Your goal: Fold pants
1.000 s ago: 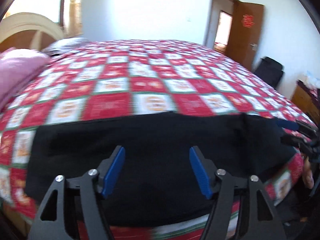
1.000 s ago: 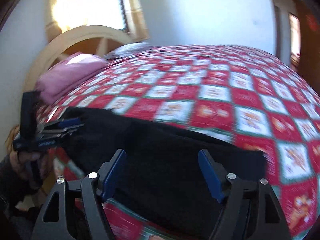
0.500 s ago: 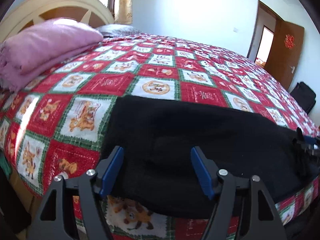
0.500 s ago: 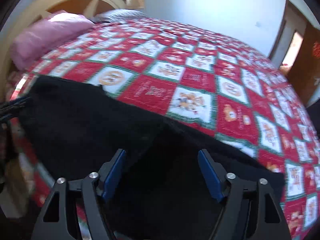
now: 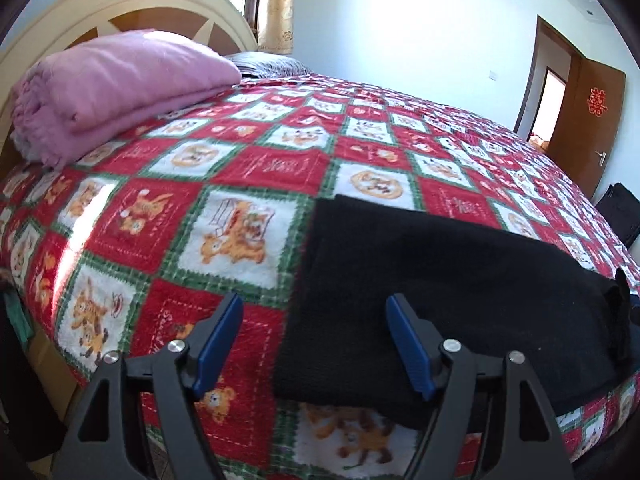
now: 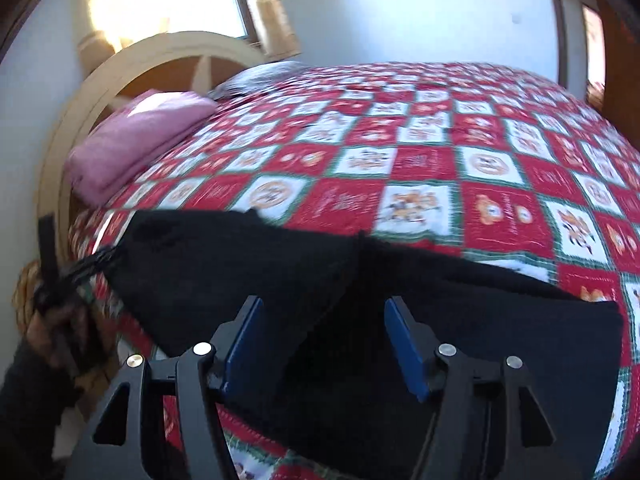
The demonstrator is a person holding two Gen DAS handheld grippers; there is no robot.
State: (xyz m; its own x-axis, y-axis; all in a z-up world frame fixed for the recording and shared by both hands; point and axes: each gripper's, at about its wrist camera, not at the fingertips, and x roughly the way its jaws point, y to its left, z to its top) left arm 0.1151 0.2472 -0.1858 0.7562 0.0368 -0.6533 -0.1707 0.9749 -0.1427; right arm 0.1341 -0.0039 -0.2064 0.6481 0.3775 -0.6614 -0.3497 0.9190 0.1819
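Here, black pants [image 5: 460, 292] on the checked bedspread [image 5: 248, 168], beneath both wide, empty, opening grippers, left gripper [image 5: 314, 344] and right gripper [image 6: 322, 344].

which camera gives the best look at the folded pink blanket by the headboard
The left wrist view: the pink blanket is large, sharp and sunlit there, so its folded layers show. The right wrist view shows the same blanket smaller, farther off and motion-blurred.

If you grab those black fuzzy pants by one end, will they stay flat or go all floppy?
Probably floppy: the black fuzzy pants lie limp, following the red checked bedspread and drooping over its edge. They look thick, so likely a bit heavy. The fuzzy knit probably won't slip from the left gripper.
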